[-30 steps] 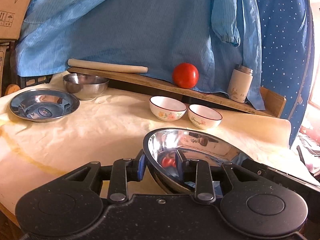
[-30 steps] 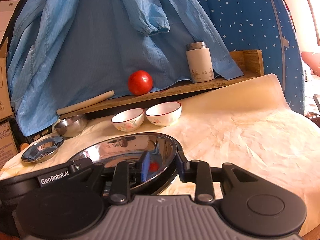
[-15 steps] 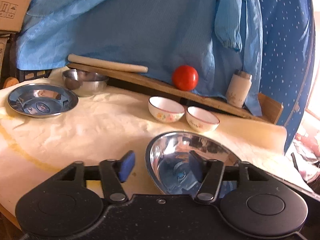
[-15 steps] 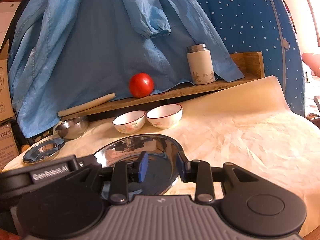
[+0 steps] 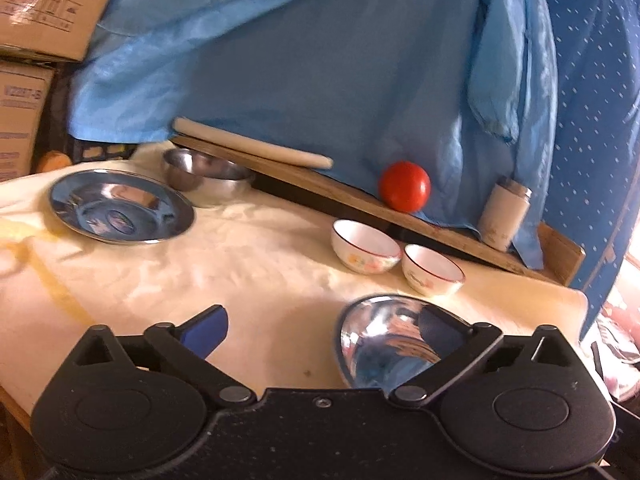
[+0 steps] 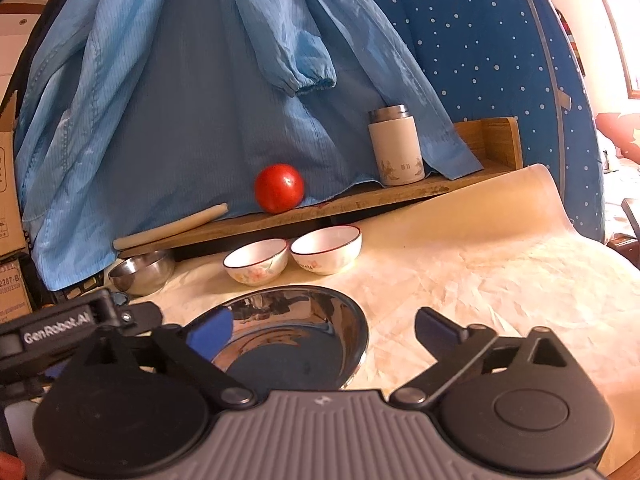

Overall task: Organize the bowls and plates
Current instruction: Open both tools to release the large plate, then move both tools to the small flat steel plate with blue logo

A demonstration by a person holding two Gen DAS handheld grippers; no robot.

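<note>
A shiny steel plate (image 5: 376, 344) (image 6: 296, 348) lies on the cream table cover right in front of both grippers. My left gripper (image 5: 324, 332) has its jaws opening wide; the plate's left rim sits between them, untouched. My right gripper (image 6: 323, 331) is also opening, with the plate's right rim between its pads and free. A second steel plate (image 5: 120, 212) rests at the far left, next to a steel bowl (image 5: 208, 176) (image 6: 142, 272). Two white floral bowls (image 5: 364, 246) (image 5: 432, 270) stand side by side behind the near plate.
A low wooden shelf (image 6: 360, 200) at the back carries a red tomato (image 6: 279, 188), a white canister (image 6: 396, 146) and a rolling pin (image 6: 172, 226). Blue cloth hangs behind it. Cardboard boxes (image 5: 44, 0) are stacked at the left. The table cover ends at the right.
Both grippers let go of the near steel plate's rim and spread their jaws wide. The plate now lies flat on the table. The left gripper drew away to the left.
</note>
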